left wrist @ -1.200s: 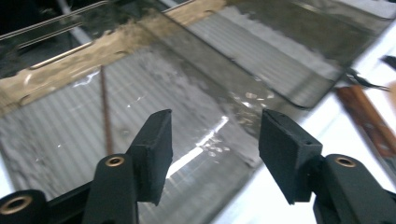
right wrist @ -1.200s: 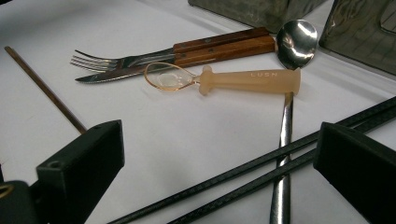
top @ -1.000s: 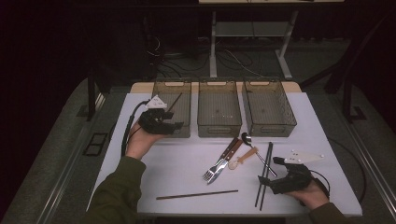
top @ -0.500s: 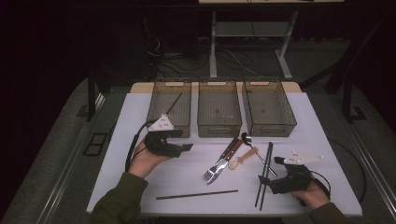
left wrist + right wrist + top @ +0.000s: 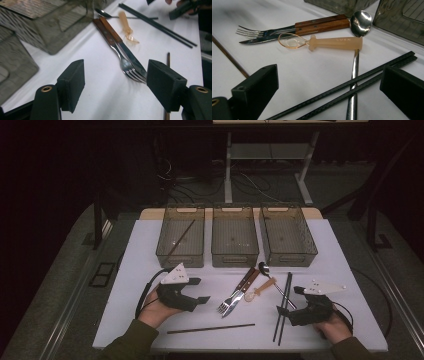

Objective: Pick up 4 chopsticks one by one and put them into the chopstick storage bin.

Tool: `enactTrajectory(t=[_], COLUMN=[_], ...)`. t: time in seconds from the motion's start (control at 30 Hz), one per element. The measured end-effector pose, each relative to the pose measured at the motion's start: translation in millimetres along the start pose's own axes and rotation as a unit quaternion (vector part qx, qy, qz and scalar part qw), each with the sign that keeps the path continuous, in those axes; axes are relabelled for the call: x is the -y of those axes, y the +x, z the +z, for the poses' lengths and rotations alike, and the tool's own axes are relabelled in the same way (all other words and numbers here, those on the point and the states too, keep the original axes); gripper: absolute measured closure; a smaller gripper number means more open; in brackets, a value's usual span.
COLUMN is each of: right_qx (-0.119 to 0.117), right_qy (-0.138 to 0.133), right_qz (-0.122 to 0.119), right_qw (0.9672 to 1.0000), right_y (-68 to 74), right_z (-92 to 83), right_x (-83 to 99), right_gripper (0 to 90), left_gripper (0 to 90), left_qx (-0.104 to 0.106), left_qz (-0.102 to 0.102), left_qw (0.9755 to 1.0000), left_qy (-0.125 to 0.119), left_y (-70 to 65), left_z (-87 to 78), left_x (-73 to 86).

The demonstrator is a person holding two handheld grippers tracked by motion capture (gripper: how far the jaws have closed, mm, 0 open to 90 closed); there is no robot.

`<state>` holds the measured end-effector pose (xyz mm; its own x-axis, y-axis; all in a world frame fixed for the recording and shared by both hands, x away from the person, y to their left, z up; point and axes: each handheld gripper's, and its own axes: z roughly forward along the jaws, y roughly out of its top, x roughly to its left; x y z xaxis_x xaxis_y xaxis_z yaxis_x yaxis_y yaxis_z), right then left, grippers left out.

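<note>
Fork | tines between open left tongs | untouched

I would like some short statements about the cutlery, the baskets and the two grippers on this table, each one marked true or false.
1. A brown chopstick lies in the left basket. True.
2. The left gripper holds the fork. False: its fingers are open and empty, with the fork on the table ahead of them.
3. The middle basket holds the metal spoon. False: the spoon lies on the table, in front of the baskets.
4. Two black chopsticks lie side by side near the right gripper. True.
5. The fork and the knife have wooden handles. True.
6. The right gripper is shut on the black chopsticks. False: it is open.
</note>
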<state>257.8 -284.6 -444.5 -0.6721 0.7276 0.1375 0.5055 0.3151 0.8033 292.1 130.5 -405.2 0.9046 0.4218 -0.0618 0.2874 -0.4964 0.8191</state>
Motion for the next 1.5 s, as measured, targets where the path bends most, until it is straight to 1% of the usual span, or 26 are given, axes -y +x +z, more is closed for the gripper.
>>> enactTrajectory(t=[0.1,0.2,0.27,0.37,0.43,0.5,0.53,0.6,0.63,0.7,0.77,0.83,0.87,0.9,0.97,1.03,1.07,1.13,1.17,1.2,1.3,1.37,1.43,1.5], right_qx=[0.0,0.0,0.0,0.001,0.001,0.001,0.001,0.002,0.002,0.003,0.003,0.003,0.003,0.002,0.002,0.002,0.003,0.003,0.003,0.003,0.003,0.003,0.003,0.003], right_qy=[0.004,0.005,0.006,0.007,0.008,0.009,0.009,0.009,0.01,0.01,0.011,0.011,0.011,0.012,0.012,0.012,0.013,0.014,0.015,0.015,0.015,0.016,0.016,0.016], right_qz=[-0.002,-0.004,-0.003,-0.003,-0.003,-0.004,-0.004,-0.004,-0.005,-0.005,-0.006,-0.005,-0.005,-0.005,-0.006,-0.006,-0.006,-0.007,-0.007,-0.007,-0.007,-0.007,-0.007,-0.007], right_qw=[1.0,1.0,1.0,1.0,1.0,1.0,1.0,0.9999,0.9999,0.9999,0.9999,0.9999,0.9999,0.9999,0.9999,0.9999,0.9999,0.9999,0.9999,0.9999,0.9999,0.9998,0.9998,0.9998], right_y=[1.8,3.1,3.4,2.8,2.8,3.0,3.2,3.1,3.2,3.3,3.4,3.5,3.6,3.9,4.4,4.5,4.5,4.2,4.1,4.1,4.1,4.1,4.0,4.1], right_z=[0.4,0.0,0.0,0.3,0.5,0.3,0.2,0.2,0.2,0.3,0.7,1.0,1.2,1.3,1.2,1.2,1.2,1.5,1.6,1.6,1.6,1.6,1.6,1.7], right_x=[0.2,0.3,0.7,1.0,1.0,1.1,1.1,1.2,1.2,1.2,1.2,1.1,1.2,1.1,1.2,1.3,1.4,1.4,1.5,1.5,1.4,1.5,1.5,1.5], right_gripper=[1.6,1.6,1.6,1.6,1.6,1.6,1.6,1.6,1.6,1.6,1.6,1.6,1.6,1.6,1.6,1.6,1.6,1.6,1.6,1.6,1.6,1.6,1.6,1.6], left_gripper=[30.7,32.3,34.5,39.0,42.6,45.4,46.5,49.8,52.2,56.7,60.9,64.1,65.7,67.1,70.3,73.1,73.8,76.1,76.9,77.8,80.0,80.3,80.5,80.8], left_qx=[0.012,0.018,0.023,0.037,0.048,0.052,0.056,0.062,0.067,0.071,0.08,0.084,0.086,0.088,0.096,0.1,0.102,0.106,0.109,0.11,0.117,0.116,0.114,0.111], left_qz=[0.0,-0.002,0.002,0.001,0.004,0.003,0.007,0.006,0.015,0.023,0.026,0.031,0.036,0.032,0.039,0.035,0.043,0.04,0.041,0.037,0.039,0.045,0.046,0.052], left_qw=[0.9999,0.9998,0.9997,0.9993,0.9988,0.9985,0.9982,0.9978,0.9973,0.9966,0.9956,0.9946,0.9939,0.9937,0.9922,0.9918,0.9907,0.9899,0.9891,0.989,0.9873,0.9863,0.986,0.9854], left_qy=[0.002,0.004,0.006,0.005,0.01,0.015,0.02,0.022,0.028,0.034,0.043,0.053,0.059,0.062,0.07,0.072,0.08,0.085,0.09,0.091,0.101,0.109,0.113,0.118], left_y=[-4.8,-9.3,-12.5,-18.0,-21.7,-25.1,-26.3,-29.4,-29.2,-30.9,-31.7,-32.6,-32.5,-33.8,-34.2,-35.8,-35.1,-35.9,-35.7,-36.5,-37.4,-37.8,-38.7,-38.0], left_z=[0.3,0.1,0.1,0.1,-0.1,0.3,0.4,1.4,1.2,2.3,4.4,6.5,7.3,8.2,9.2,10.4,10.8,12.1,12.7,13.7,15.6,16.4,17.0,17.3], left_x=[5.7,11.5,15.7,20.9,23.6,25.9,26.9,28.2,28.3,28.8,29.4,30.6,30.5,30.9,30.7,31.2,31.0,31.5,31.7,32.3,33.0,33.2,33.6,33.7])
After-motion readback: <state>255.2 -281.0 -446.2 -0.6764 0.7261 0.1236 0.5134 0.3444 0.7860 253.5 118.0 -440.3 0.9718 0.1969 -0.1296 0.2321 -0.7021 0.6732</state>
